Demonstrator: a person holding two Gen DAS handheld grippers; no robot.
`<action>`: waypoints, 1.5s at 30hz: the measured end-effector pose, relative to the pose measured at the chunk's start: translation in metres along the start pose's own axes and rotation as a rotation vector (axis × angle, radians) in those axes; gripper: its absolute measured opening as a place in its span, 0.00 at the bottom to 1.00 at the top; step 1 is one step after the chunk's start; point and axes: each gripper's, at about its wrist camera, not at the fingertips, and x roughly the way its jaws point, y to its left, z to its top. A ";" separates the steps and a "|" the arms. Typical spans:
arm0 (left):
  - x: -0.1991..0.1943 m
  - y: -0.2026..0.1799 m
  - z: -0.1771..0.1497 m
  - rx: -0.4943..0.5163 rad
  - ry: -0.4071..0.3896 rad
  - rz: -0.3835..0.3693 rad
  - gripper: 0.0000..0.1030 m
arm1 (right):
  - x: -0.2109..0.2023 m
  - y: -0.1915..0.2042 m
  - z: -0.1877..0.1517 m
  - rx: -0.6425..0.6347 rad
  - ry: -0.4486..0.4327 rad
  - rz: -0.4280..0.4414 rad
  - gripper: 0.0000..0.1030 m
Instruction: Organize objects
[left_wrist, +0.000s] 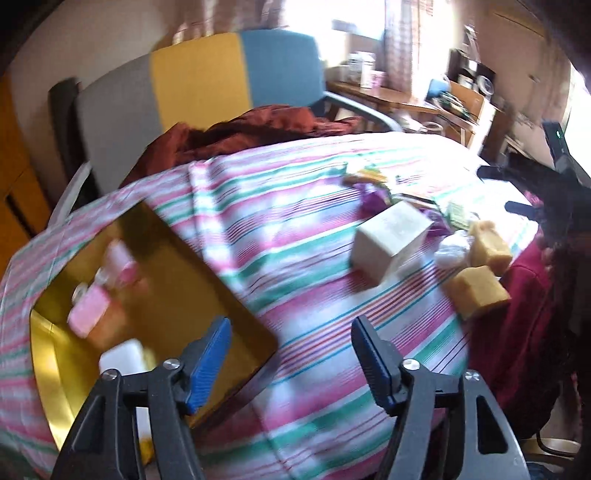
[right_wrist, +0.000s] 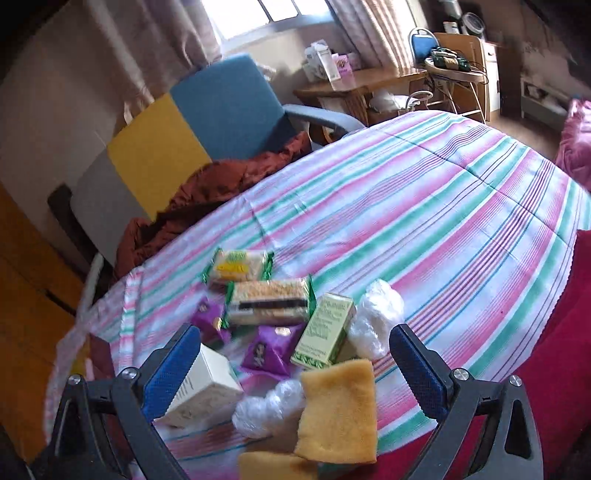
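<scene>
A gold tray (left_wrist: 192, 280) lies on the striped bedspread (left_wrist: 295, 236) at the left, holding pink bottles (left_wrist: 92, 306) and a white item (left_wrist: 122, 360). My left gripper (left_wrist: 291, 365) is open and empty, just right of the tray's near corner. In the right wrist view a pile sits on the bedspread (right_wrist: 424, 221): two yellow sponges (right_wrist: 338, 410), a cream box (right_wrist: 207, 387), a green box (right_wrist: 327, 330), purple packets (right_wrist: 271, 349), two snack bars (right_wrist: 267, 301) and white plastic wads (right_wrist: 375, 317). My right gripper (right_wrist: 299, 373) hangs open above the pile, holding nothing.
A grey, yellow and blue chair (left_wrist: 199, 77) stands behind the bed with a rust-red cloth (left_wrist: 251, 129) on it. A wooden desk (right_wrist: 351, 85) with boxes lies beyond. A red blanket (right_wrist: 554, 332) borders the bedspread on the right. The other gripper (left_wrist: 554, 184) shows at right.
</scene>
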 end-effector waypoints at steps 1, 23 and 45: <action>0.004 -0.008 0.006 0.029 -0.001 -0.016 0.71 | -0.003 -0.001 0.001 0.008 -0.017 0.015 1.00; 0.116 -0.109 0.087 0.372 0.102 -0.120 0.82 | 0.003 -0.016 -0.001 0.089 0.012 0.130 1.00; 0.108 -0.061 0.045 0.020 0.154 -0.215 0.49 | 0.072 0.085 0.021 -0.409 0.211 0.049 1.00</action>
